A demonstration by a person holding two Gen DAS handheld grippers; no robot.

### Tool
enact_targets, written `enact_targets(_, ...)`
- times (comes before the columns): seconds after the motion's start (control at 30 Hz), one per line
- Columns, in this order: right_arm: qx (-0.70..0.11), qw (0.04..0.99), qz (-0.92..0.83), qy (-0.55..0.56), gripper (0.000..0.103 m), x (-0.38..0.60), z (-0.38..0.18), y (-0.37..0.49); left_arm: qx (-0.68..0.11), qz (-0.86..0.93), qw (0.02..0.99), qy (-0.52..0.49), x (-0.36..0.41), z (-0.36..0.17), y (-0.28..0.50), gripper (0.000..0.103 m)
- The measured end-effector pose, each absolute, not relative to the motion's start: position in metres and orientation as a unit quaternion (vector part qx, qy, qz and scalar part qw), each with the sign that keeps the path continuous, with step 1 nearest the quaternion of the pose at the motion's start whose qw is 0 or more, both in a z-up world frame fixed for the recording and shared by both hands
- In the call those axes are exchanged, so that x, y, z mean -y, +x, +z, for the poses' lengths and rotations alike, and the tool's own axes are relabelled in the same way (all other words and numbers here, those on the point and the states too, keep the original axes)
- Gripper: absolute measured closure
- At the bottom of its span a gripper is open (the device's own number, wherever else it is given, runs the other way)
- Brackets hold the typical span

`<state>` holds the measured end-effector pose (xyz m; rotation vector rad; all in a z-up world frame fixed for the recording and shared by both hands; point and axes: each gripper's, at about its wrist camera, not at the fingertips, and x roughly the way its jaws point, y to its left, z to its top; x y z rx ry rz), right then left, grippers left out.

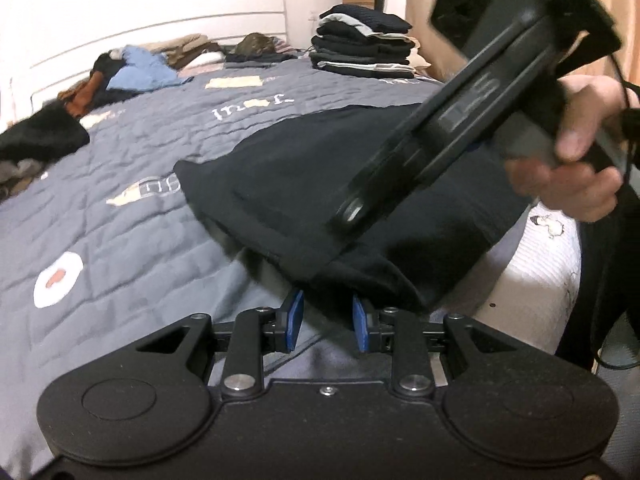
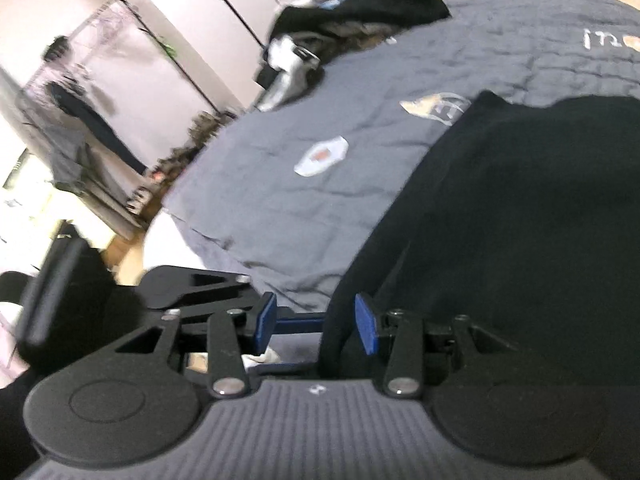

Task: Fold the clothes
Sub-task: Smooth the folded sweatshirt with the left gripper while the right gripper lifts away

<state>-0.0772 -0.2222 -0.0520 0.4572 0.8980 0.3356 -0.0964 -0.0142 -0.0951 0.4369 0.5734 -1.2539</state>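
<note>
Left wrist view, grey quilt (image 1: 120,208), folded stack (image 1: 362,42), both grippers part-open, grip on black garment (image 1: 320,184) unclear

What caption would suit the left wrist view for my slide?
Left gripper at the hem of a dark garment on a grey quilt, right gripper crossing above.

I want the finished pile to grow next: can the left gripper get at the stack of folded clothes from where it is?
Probably not yet. The left gripper sits at the dark garment by the bed's near edge; the stack of folded clothes lies across the quilt.
</note>
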Motion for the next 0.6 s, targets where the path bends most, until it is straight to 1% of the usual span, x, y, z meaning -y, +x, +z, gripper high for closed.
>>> enact_targets(0.03,-0.432,0.863,0.153,0.215,0.063,0.221,-0.056,-0.076,-0.263,-0.574,0.749,0.2,0.014,-0.095,-0.096,0.076)
enact_targets(0.1,-0.431,0.867,0.138,0.207,0.08,0.222,-0.063,-0.078,-0.263,-0.575,0.749,0.2,0.013,-0.095,-0.096,0.076)
enact_targets(0.13,-0.431,0.868,0.13,0.208,0.092,0.224,-0.067,-0.079,-0.265,-0.575,0.748,0.198,0.012,-0.095,-0.095,0.076)
enact_targets(0.17,-0.435,0.865,0.126,0.217,0.095,0.227,-0.071,-0.079,-0.265,-0.577,0.747,0.196,0.011,-0.095,-0.095,0.076)
enact_targets(0.3,-0.433,0.865,0.113,0.227,0.097,0.24,-0.08,-0.089,-0.265,-0.583,0.743,0.193,0.011,-0.094,-0.095,0.076)
enact_targets(0.6,-0.399,0.869,0.098,0.275,0.098,0.266,-0.071,-0.115,-0.275,-0.592,0.736,0.182,0.019,-0.093,-0.087,0.075)
